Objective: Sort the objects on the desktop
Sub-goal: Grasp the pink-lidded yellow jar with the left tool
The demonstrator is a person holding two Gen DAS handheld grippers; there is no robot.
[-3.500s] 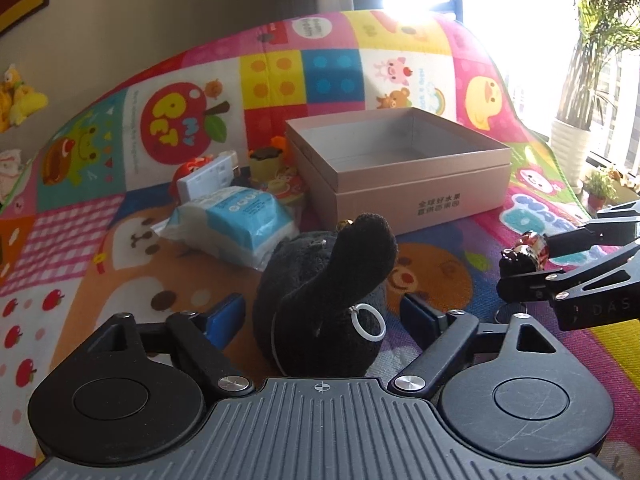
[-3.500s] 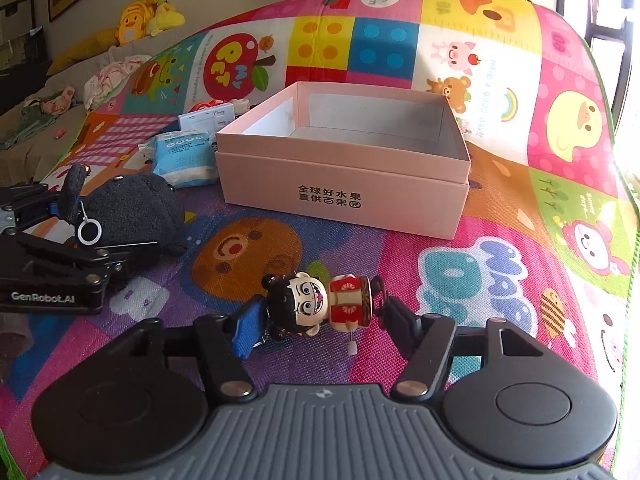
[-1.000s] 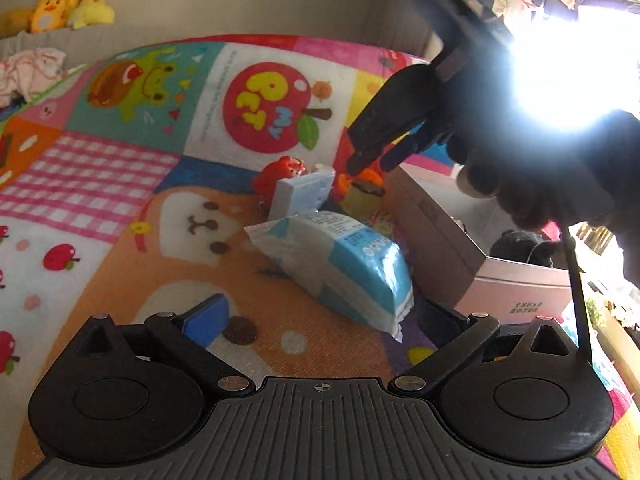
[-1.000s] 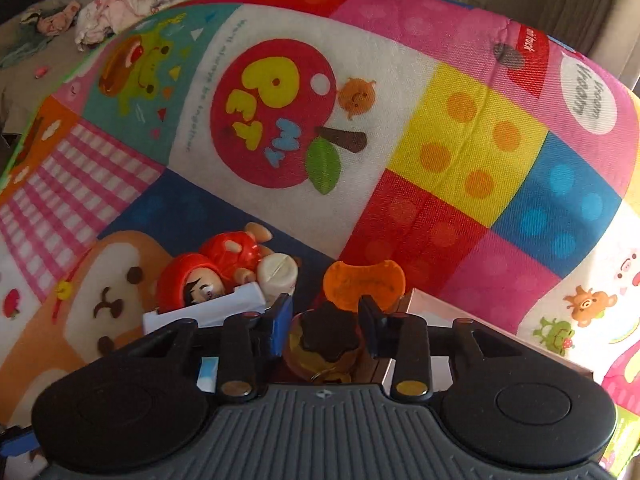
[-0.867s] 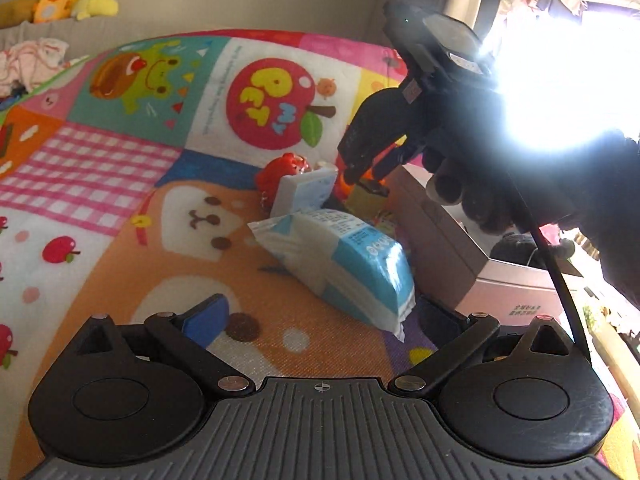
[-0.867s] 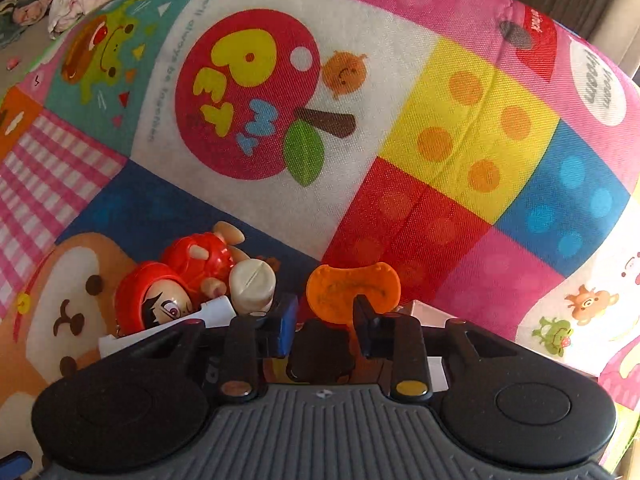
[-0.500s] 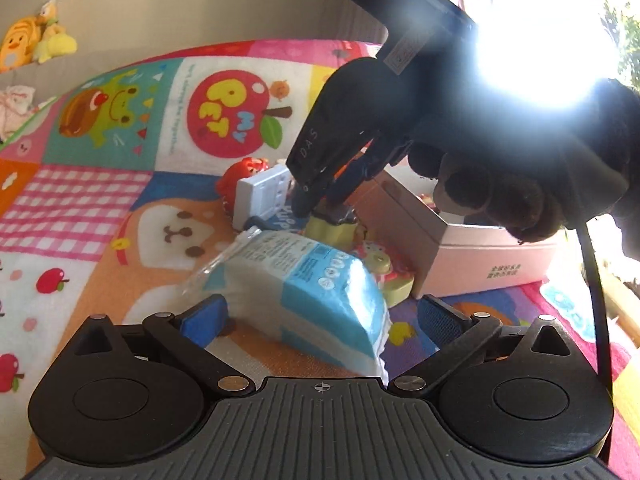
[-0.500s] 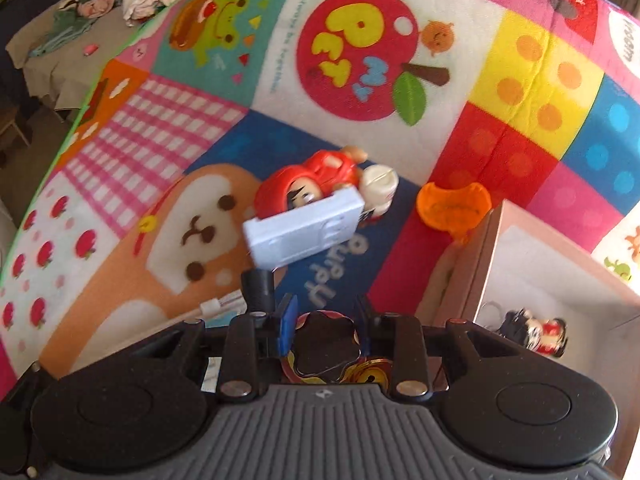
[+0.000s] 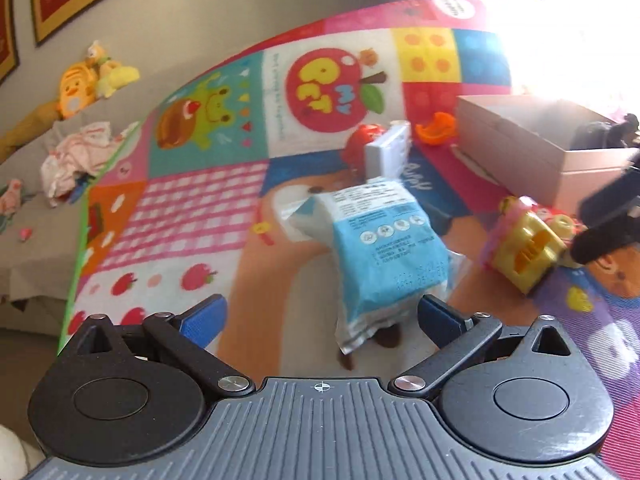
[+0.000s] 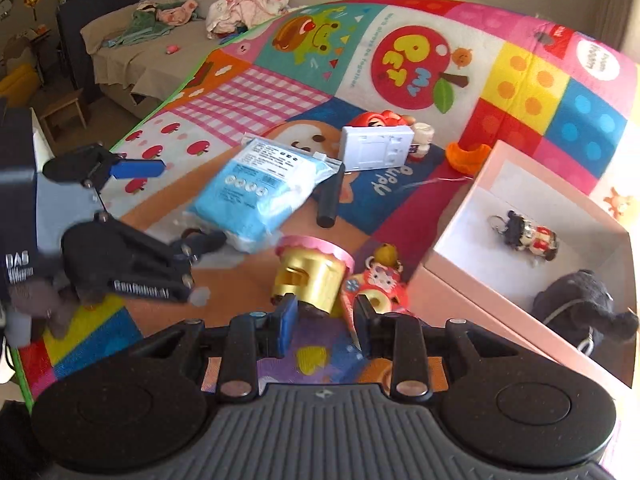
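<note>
My right gripper point(image 10: 324, 322) is shut on the brown end of a gold toy cup point(image 10: 310, 276) with a pink rim; a red charm point(image 10: 376, 286) hangs beside it. They are low over the mat, left of the pink box point(image 10: 448, 236). The box holds a small figurine point(image 10: 528, 236) and a black plush point(image 10: 584, 308). My left gripper point(image 9: 320, 316) is open, and the near end of a blue tissue pack point(image 9: 384, 248) lies between its fingers, untouched. The left wrist view shows the gold toy cup point(image 9: 524, 248) at the tip of the right gripper point(image 9: 576, 232).
Behind the pack lie a white device point(image 10: 376, 148), a red doll point(image 10: 376, 120), an orange piece point(image 10: 468, 156) and a black cylinder point(image 10: 330, 200). The mat's green edge point(image 9: 76, 264) runs along the left, with a sofa and clothes beyond.
My right gripper took hold of the toy cup beside the orange piece and carried it back to the near side of the mat. The left gripper rolled and now straddles the pack's end.
</note>
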